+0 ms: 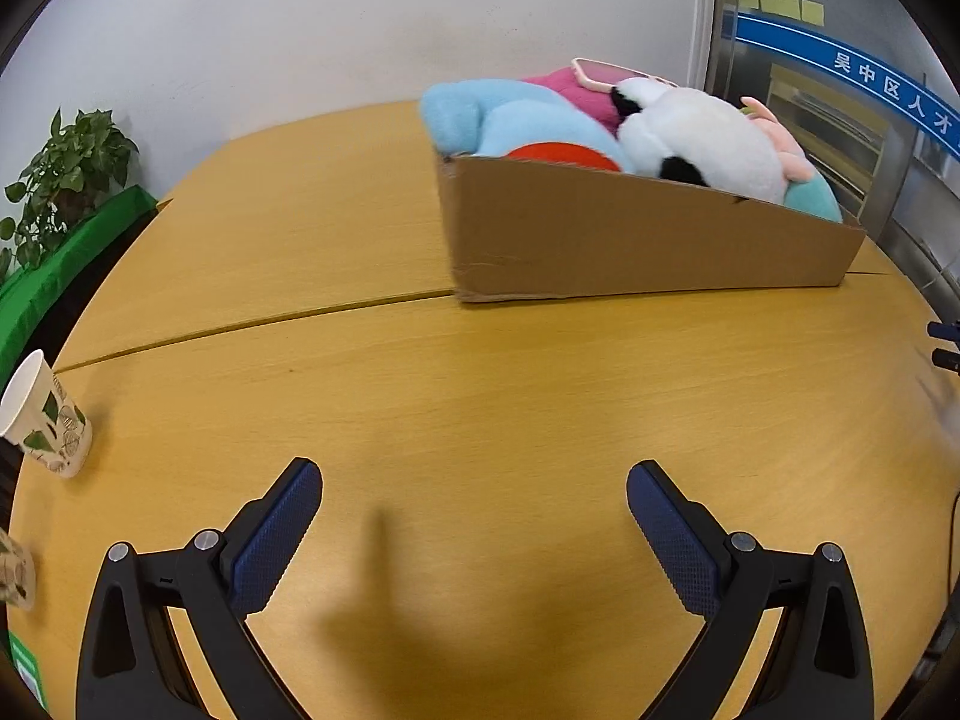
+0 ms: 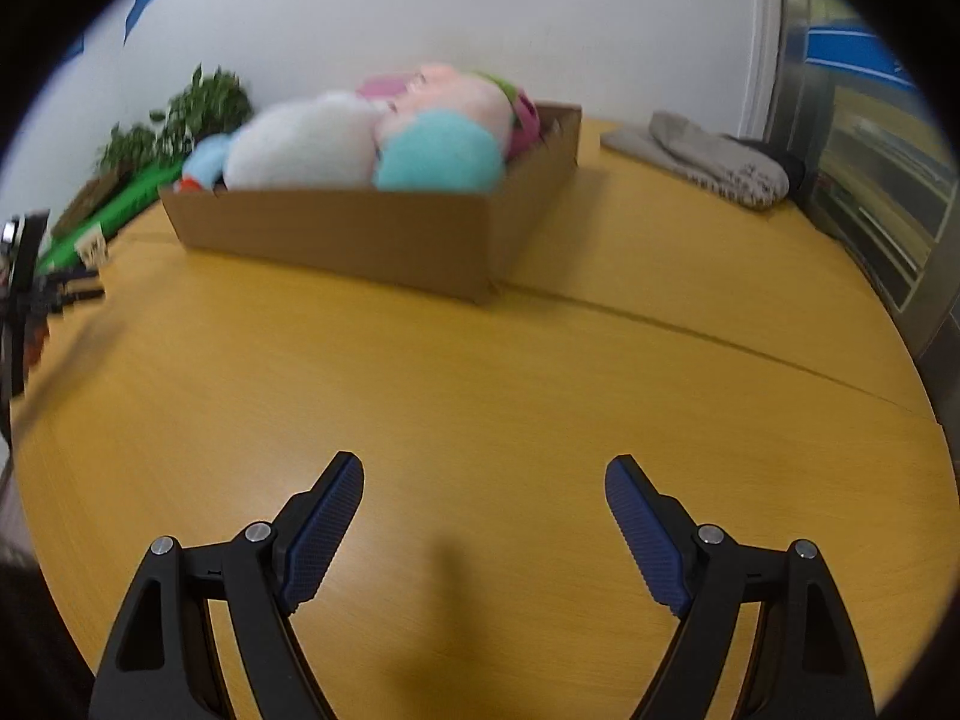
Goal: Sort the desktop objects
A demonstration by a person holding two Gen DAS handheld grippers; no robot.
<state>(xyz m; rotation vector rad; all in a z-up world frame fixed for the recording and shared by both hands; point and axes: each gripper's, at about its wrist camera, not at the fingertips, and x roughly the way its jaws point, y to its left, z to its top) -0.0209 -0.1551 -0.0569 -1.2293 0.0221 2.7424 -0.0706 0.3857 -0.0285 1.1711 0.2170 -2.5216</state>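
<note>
A low cardboard box (image 1: 630,234) stands on the wooden table (image 1: 420,396), filled with several plush toys: a blue one (image 1: 510,120), a white and black one (image 1: 702,144), and a pink one behind. The box also shows, blurred, in the right wrist view (image 2: 372,234), with white, teal and pink plush toys (image 2: 438,150) in it. My left gripper (image 1: 474,480) is open and empty above the table, well short of the box. My right gripper (image 2: 483,474) is open and empty over bare table in front of the box.
A paper cup (image 1: 45,420) stands at the table's left edge, with another cup (image 1: 15,570) below it. A potted plant (image 1: 66,174) and green cloth lie beyond the left edge. Grey gloves (image 2: 714,156) lie at the table's far right. A glass partition (image 1: 840,108) stands behind.
</note>
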